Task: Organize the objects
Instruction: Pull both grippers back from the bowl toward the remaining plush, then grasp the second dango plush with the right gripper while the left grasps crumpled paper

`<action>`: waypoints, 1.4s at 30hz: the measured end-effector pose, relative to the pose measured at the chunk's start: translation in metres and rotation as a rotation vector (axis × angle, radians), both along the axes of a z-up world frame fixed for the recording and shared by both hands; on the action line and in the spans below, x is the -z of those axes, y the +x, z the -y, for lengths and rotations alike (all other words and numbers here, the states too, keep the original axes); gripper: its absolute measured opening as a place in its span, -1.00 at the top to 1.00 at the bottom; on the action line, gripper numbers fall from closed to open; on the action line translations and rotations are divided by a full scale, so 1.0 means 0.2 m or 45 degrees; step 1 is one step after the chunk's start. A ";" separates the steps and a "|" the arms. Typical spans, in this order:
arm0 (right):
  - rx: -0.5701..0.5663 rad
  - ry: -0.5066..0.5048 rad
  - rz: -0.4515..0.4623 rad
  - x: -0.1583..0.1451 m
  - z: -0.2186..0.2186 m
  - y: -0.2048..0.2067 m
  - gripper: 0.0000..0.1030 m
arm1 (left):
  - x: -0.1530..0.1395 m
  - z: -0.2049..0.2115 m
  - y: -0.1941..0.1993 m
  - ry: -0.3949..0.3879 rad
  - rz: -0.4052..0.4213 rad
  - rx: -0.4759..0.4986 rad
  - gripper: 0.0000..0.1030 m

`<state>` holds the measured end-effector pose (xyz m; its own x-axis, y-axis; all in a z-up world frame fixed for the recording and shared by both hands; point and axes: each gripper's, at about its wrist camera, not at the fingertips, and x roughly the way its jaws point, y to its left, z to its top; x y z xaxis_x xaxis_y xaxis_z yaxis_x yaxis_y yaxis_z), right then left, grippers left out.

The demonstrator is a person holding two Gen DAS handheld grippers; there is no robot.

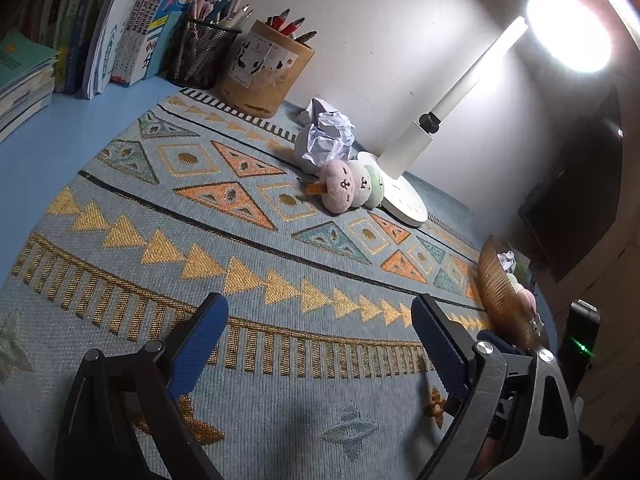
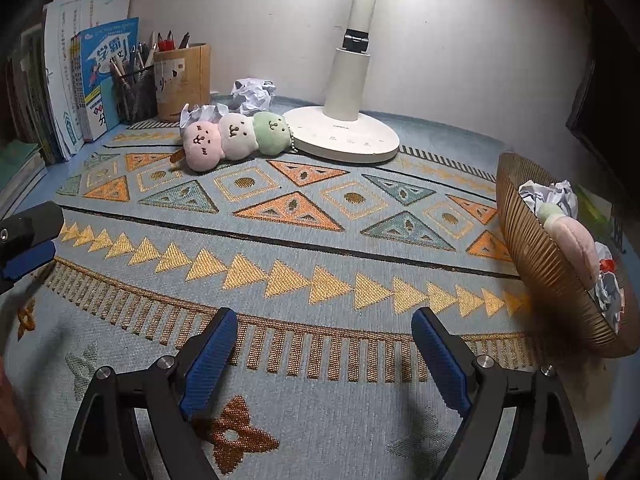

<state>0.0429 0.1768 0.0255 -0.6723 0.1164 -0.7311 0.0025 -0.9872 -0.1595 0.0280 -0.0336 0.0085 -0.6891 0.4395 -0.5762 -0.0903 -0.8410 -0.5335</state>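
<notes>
Where lamplight falls, ribbed bowl (image 2: 556, 264) (woven mat (image 2: 320, 248))

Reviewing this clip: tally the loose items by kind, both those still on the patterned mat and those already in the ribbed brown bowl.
Three-ball plush dango skewers, pink, white and green: 2, one on the mat, one in the ribbed brown bowl.
Crumpled white paper balls: at least 4, two on the mat, two in the bowl; more may be hidden.
Total: 6 visible.
</notes>
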 end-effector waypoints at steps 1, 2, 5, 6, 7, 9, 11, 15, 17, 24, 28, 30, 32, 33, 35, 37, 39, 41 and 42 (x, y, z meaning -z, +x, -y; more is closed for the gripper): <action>0.000 -0.002 0.002 0.00 0.00 0.00 -0.71 | 0.00 0.00 0.00 -0.001 0.001 0.000 -0.80; 0.001 -0.006 0.004 0.00 0.00 0.00 -0.72 | 0.00 0.00 0.00 -0.007 0.002 -0.006 -0.80; 0.006 -0.018 0.008 0.00 -0.01 -0.01 -0.72 | -0.01 -0.02 0.01 -0.063 -0.006 -0.033 -0.80; 0.005 -0.018 0.008 0.00 -0.01 -0.01 -0.72 | -0.02 -0.02 0.01 -0.071 -0.015 -0.025 -0.80; 0.002 -0.013 0.007 0.00 -0.01 0.00 -0.72 | -0.02 -0.02 0.01 -0.074 -0.016 -0.002 -0.80; -0.009 0.016 0.011 0.00 0.01 0.00 -0.72 | -0.07 -0.02 -0.06 -0.109 0.003 0.068 -0.80; -0.053 0.025 0.058 0.02 0.04 -0.03 -0.72 | -0.15 0.05 -0.17 -0.130 0.013 0.054 -0.80; -0.112 -0.139 0.152 -0.01 0.09 -0.17 -0.72 | -0.25 0.18 -0.52 0.000 0.064 0.070 -0.80; -0.135 -0.304 0.155 -0.06 0.15 -0.28 -0.72 | -0.24 0.20 -0.69 0.071 0.053 0.064 -0.80; -0.074 -0.206 0.078 -0.03 0.49 -0.68 -0.72 | -0.06 0.22 -1.01 0.374 0.049 0.109 -0.80; -0.021 -0.080 0.087 0.02 0.56 -0.81 -0.02 | -0.10 0.17 -0.99 0.187 -0.001 0.114 -0.81; -0.019 -0.112 0.090 0.03 0.52 -0.82 0.08 | -0.09 0.16 -1.00 0.185 0.015 0.137 -0.81; -0.049 -0.115 0.100 0.01 0.50 -0.79 0.22 | -0.07 0.15 -1.00 0.200 0.029 0.167 -0.81; -0.061 -0.110 0.093 0.00 0.47 -0.74 0.22 | -0.07 0.13 -0.99 0.203 0.033 0.178 -0.81; -0.060 -0.085 0.051 -0.04 0.39 -0.64 0.22 | -0.08 0.07 -0.99 0.172 0.031 0.229 -0.81; -0.033 -0.067 0.021 -0.08 0.27 -0.53 0.22 | -0.09 0.00 -0.99 0.081 0.017 0.238 -0.81; -0.032 -0.067 0.005 -0.11 0.17 -0.47 0.21 | -0.08 -0.06 -0.99 0.016 0.022 0.216 -0.81; -0.032 -0.103 0.033 -0.11 0.08 -0.44 -0.18 | -0.05 -0.10 -1.00 -0.031 0.041 0.121 -0.81; -0.028 -0.152 0.056 -0.11 0.03 -0.43 -0.35 | -0.02 -0.12 -1.00 -0.052 0.043 0.056 -0.81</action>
<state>-0.0429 0.1703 0.0484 -0.6408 0.0124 -0.7676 0.0286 -0.9988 -0.0400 -0.1718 -0.0103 0.0118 -0.6496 0.4443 -0.6170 -0.1100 -0.8579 -0.5019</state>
